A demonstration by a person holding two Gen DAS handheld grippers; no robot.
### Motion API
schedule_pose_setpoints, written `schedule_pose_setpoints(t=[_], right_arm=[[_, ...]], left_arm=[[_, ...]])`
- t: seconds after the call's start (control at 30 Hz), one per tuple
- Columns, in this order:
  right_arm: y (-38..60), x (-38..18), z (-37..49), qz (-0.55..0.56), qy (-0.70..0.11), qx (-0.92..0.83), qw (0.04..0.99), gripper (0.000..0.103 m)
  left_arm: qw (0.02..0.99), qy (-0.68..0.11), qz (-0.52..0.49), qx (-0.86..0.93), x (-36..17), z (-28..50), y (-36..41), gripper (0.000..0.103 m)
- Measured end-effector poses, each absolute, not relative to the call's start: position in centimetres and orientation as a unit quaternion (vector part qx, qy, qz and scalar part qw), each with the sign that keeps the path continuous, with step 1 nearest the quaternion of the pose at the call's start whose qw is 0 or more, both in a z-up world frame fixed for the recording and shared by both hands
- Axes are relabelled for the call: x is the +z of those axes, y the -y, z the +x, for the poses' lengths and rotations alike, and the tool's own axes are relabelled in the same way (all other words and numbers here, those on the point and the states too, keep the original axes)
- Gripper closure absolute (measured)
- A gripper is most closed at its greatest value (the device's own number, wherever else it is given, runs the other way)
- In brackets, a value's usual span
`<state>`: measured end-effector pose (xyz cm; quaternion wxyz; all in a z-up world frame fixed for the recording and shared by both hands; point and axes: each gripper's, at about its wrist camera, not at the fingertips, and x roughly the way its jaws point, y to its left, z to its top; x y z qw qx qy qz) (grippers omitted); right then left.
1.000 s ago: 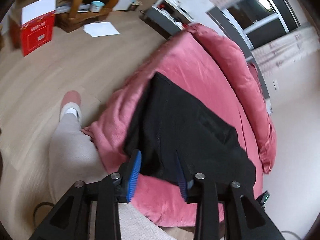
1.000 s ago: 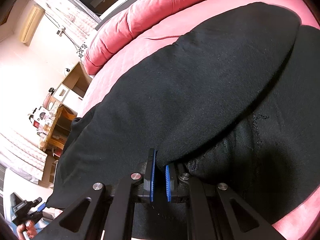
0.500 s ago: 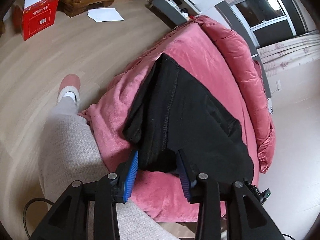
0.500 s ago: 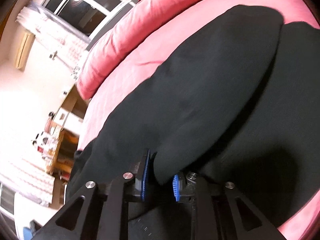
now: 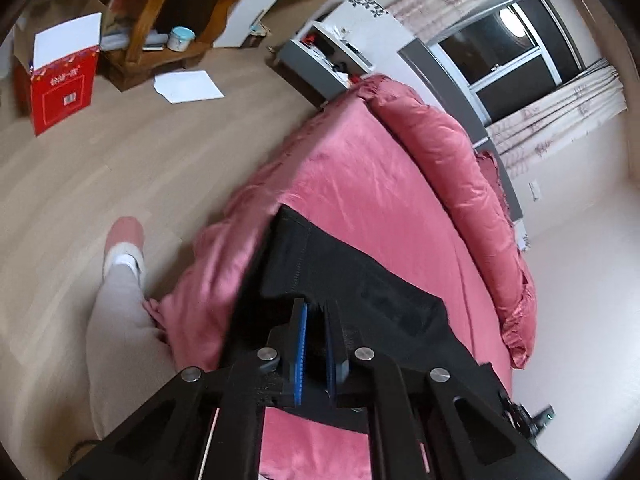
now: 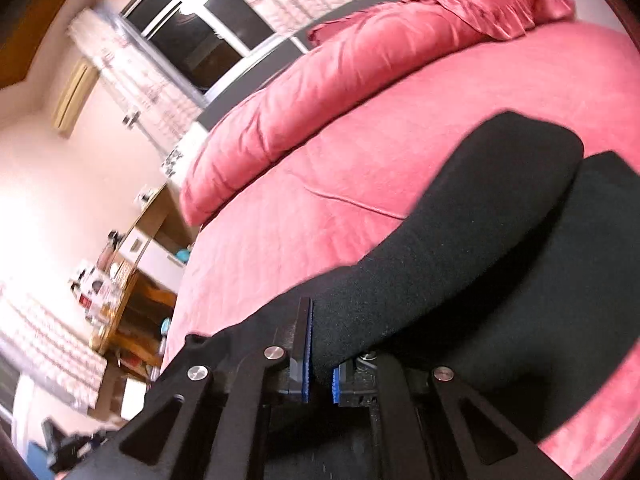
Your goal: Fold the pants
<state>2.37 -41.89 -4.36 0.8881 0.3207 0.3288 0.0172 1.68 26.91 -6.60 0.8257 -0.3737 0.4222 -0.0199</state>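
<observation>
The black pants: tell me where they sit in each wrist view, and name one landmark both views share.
Left wrist: the black pants lie low and centre on the pink bed cover, their near edge between the left gripper pads.
Right wrist: they fill the lower right, a fold pinched in the right gripper.
Shared landmark: the dark window beyond the bed.

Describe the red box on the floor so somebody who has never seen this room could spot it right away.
Start at the pink-covered bed, then look across the bare wooden floor to the wooden shelf unit. The red cardboard box stands just left of it, its white flap raised. Nothing else on the floor is bright red.
</observation>
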Motion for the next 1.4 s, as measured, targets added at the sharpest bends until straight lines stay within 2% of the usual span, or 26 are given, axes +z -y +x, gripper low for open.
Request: schedule_pose_setpoints(t=[0.2, 0.3, 0.4, 0.43, 0.63, 0.77, 0.8, 1.2, 1.23, 1.27, 1.3, 1.4], right_arm=[[41.7, -9.4, -0.3, 0.323, -0.400, -0.011, 0.857, 0.096], [42.3, -12.5, -0.6, 0.358, -0.420, -0.024, 0.834, 0.096], [42.9, -13.2, -0.6, 0.375, -0.416, -0.020, 0.828, 0.095], [42.9, -13.1, -0.4, 0.370, -0.416, -0.018, 0.831, 0.095], [43.3, -11.0, -0.2, 0.362, -0.398, -0.008, 0.843, 0.082], [46.6, -9.6, -0.5, 0.372, -0.360, -0.042, 0.855, 0.065], [47.7, -9.4, -0.5, 0.376, -0.351, -0.052, 0.856, 0.065], [59.9, -10.9, 3.0, 0.462, -0.291, -0.128, 0.828, 0.066], [60.8, -11.0, 3.2, 0.469, -0.289, -0.135, 0.823, 0.070], [61.4, -11.1, 3.3, 0.474, -0.289, -0.141, 0.820, 0.086], [62.0, -10.9, 3.4, 0.474, -0.292, -0.144, 0.818, 0.094], [61.5, -8.4, 2.9, 0.436, -0.284, -0.138, 0.842, 0.095]], left_arm=[[0.804, -0.483, -0.347, 0.004, -11.9, 0.6, -26.6, 0.096], [0.805, -0.480, -0.348, 0.002, -12.9, -0.2, -26.6, 0.095], [0.809, -0.478, -0.341, 0.006, -12.7, -0.5, -26.7, 0.089], [0.812, -0.477, -0.337, 0.010, -12.4, -0.6, -26.6, 0.084], [0.851, -0.416, -0.317, 0.037, -8.8, -0.9, -26.3, 0.083], [0.883, -0.388, -0.263, 0.002, -6.0, 0.3, -23.0, 0.083], [0.888, -0.393, -0.239, -0.016, -5.7, 1.0, -21.4, 0.083], [0.863, -0.481, -0.136, -0.075, -11.1, 6.5, -9.1, 0.083], [0.863, -0.482, -0.135, -0.072, -11.3, 6.5, -8.7, 0.082], [0.863, -0.482, -0.135, -0.066, -11.5, 6.5, -8.4, 0.081], [0.864, -0.481, -0.134, -0.064, -11.7, 6.6, -8.2, 0.079], [0.865, -0.481, -0.128, -0.062, -12.0, 6.7, -8.1, 0.079]])
